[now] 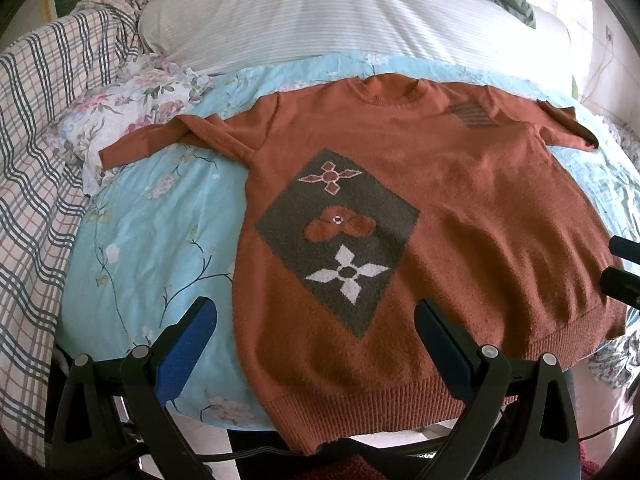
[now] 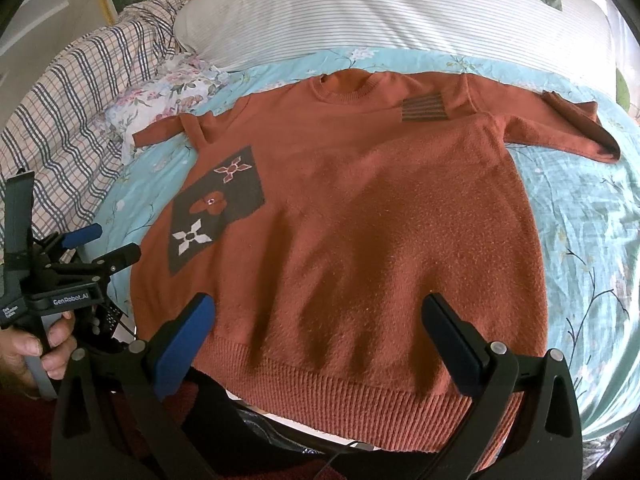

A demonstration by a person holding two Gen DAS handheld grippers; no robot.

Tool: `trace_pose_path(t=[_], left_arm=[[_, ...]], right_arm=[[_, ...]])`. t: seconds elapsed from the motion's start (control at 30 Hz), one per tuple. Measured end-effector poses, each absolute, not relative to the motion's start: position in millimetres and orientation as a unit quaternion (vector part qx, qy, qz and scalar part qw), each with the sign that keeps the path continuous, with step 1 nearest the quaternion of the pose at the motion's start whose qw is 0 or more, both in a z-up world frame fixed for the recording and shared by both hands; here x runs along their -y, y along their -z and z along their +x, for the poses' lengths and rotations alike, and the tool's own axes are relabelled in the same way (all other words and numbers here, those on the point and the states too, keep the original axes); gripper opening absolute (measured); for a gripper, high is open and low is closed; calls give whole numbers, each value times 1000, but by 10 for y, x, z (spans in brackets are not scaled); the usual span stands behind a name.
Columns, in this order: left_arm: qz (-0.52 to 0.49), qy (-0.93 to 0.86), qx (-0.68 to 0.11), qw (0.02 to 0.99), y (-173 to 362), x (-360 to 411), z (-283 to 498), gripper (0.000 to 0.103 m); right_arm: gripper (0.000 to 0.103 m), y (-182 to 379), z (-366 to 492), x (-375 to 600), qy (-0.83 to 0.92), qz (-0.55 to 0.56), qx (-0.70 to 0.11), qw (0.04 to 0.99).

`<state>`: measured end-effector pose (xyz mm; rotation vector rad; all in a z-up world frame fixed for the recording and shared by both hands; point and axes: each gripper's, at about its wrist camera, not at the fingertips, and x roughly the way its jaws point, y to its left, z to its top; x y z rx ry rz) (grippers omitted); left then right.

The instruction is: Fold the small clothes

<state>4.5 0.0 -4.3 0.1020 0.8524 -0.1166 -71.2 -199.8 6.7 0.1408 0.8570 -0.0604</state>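
A rust-orange knit sweater [image 1: 460,208] lies flat, front up, on a light blue floral bedspread, with both sleeves spread out; it also shows in the right wrist view [image 2: 380,220]. A dark diamond patch with flower motifs [image 1: 340,236] is on its left front. My left gripper [image 1: 316,312] is open and empty, above the sweater's lower left part near the hem. My right gripper [image 2: 318,308] is open and empty, above the hem [image 2: 360,396] at the middle. The left gripper also shows at the left in the right wrist view [image 2: 108,244], held by a hand.
The light blue floral bedspread [image 1: 152,248] covers the bed. A striped white pillow [image 1: 320,16] lies behind the sweater. A floral cloth [image 1: 132,108] and a plaid blanket [image 1: 44,128] are bunched at the left. The bed's near edge runs under the sweater hem.
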Motion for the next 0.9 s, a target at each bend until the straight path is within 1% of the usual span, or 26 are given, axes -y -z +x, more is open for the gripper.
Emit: trace_pose_path(t=[0.53,0.77,0.8,0.87,0.9], left_arm=[[54,75,-422,902,141,110,223,100],[51,80,-415,905,164,176,431,100],[54,77,-418,904,171,185,466,100],[56,73,-424,901,183,197,542,100],[55,74,-434,896,193,193,581,100]], right_arm=[[103,4,-557,2154,27,95,-410,907],[103,50,-463,2353,36,114,-404,907],[101,45,-450,2406,38,116,-400,908],[92,4,-417,2552,46,115,-392,912],[84,-28,-390,2635,55,112,-389,913]])
